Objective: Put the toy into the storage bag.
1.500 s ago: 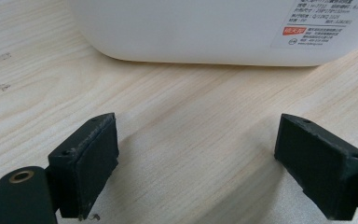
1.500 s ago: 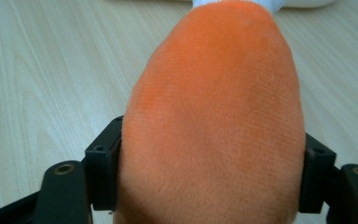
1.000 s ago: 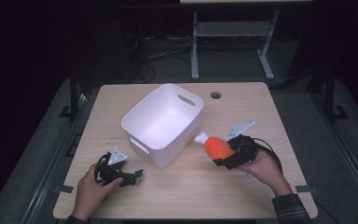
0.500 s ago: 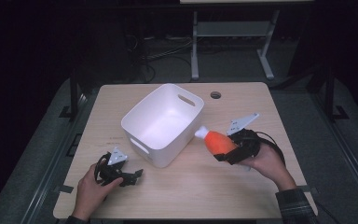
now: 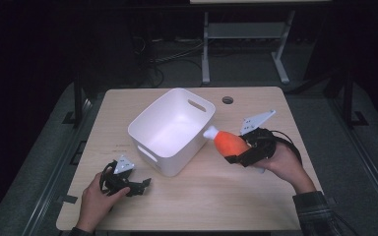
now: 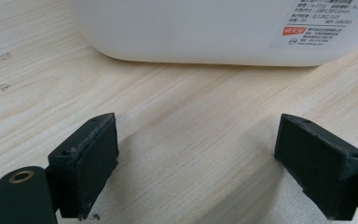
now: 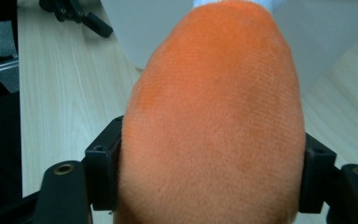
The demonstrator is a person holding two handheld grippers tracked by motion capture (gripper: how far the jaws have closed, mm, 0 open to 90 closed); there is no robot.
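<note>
My right hand-held gripper (image 5: 236, 150), clamped on the orange plush toy (image 5: 229, 142), has lifted since a second ago; toy now off the counter (image 5: 256, 196) beside the white bin (image 5: 150, 147), likely its destination. Left hand-held gripper (image 5: 140, 186) rests open, empty

Lit from overhead onto the worktop (image 5: 197, 206); surroundings nearly black. Slightly soft and grainy in the high view. Soft shadows beneath the white bin (image 5: 170, 130) and under each jaw in the left gripper view. Sharp wood grain there; close orange plush (image 7: 214, 121) evenly lit, background defocused.
</note>
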